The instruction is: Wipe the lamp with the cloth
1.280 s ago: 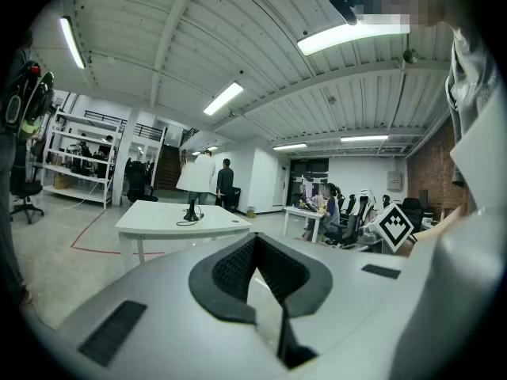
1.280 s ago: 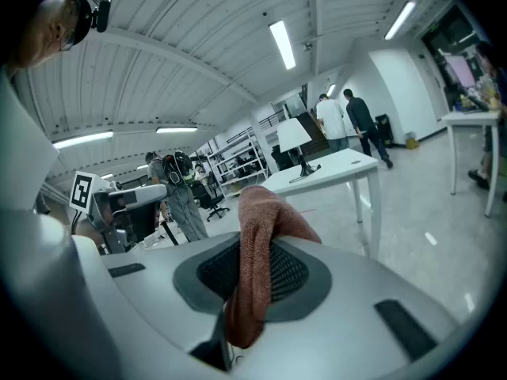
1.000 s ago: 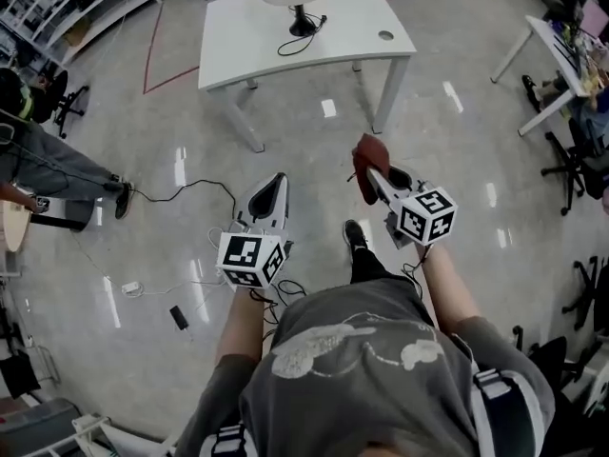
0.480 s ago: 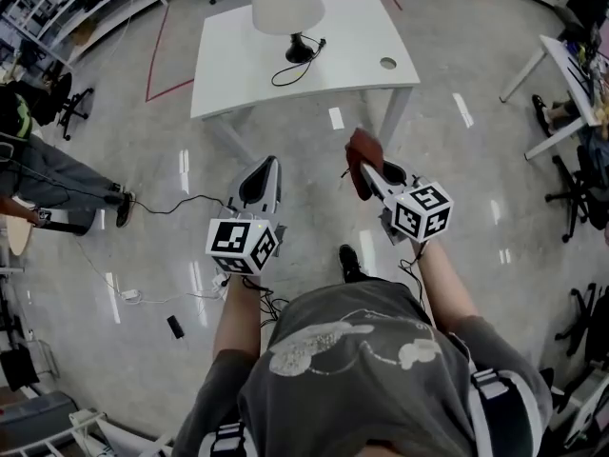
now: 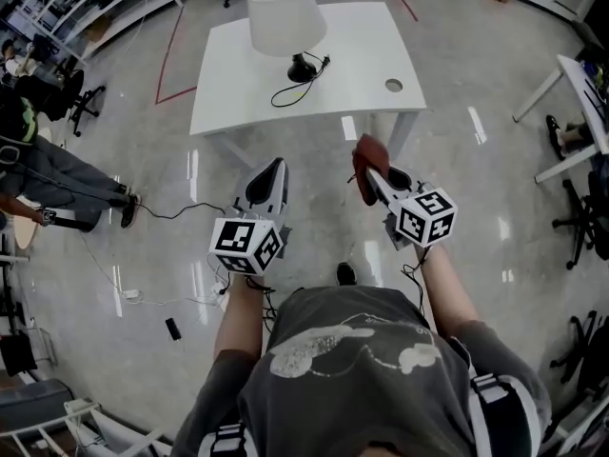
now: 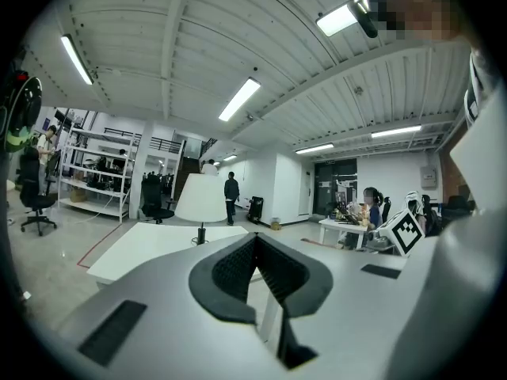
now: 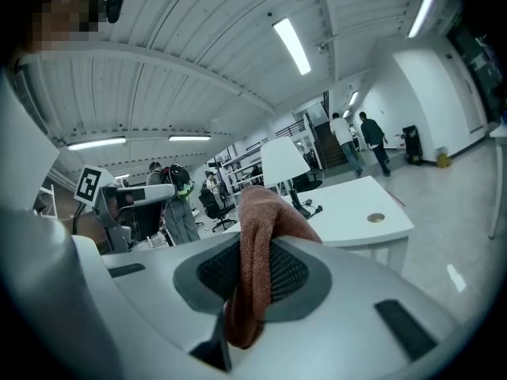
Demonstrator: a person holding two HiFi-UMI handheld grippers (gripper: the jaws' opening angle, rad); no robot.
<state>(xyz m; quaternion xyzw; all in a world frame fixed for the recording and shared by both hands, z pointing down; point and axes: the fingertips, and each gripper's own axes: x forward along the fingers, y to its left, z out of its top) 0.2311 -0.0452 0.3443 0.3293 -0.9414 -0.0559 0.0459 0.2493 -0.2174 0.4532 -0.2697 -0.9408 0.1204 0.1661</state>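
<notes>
A lamp (image 5: 283, 19) with a white shade and a black base stands on the white table (image 5: 357, 74), its cord trailing beside it. It also shows in the left gripper view as the lamp (image 6: 201, 201) and in the right gripper view as the lamp (image 7: 285, 165). My right gripper (image 5: 365, 172) is shut on a reddish-brown cloth (image 5: 365, 166), which hangs folded between the jaws as the cloth (image 7: 257, 252). My left gripper (image 5: 269, 170) is shut with nothing in it. Both grippers are held over the floor, short of the table's near edge.
The table has a round cable hole (image 5: 394, 86). A seated person (image 5: 38, 165) and an office chair (image 5: 67, 108) are at the left. A cable (image 5: 181, 198) and a small dark object (image 5: 172, 328) lie on the floor. Another white table (image 5: 582, 103) and chairs are at the right.
The table and lamp have come nearer and lower in the head view as the person walks towards them. Both grippers keep their pose, the right still holding the cloth.
</notes>
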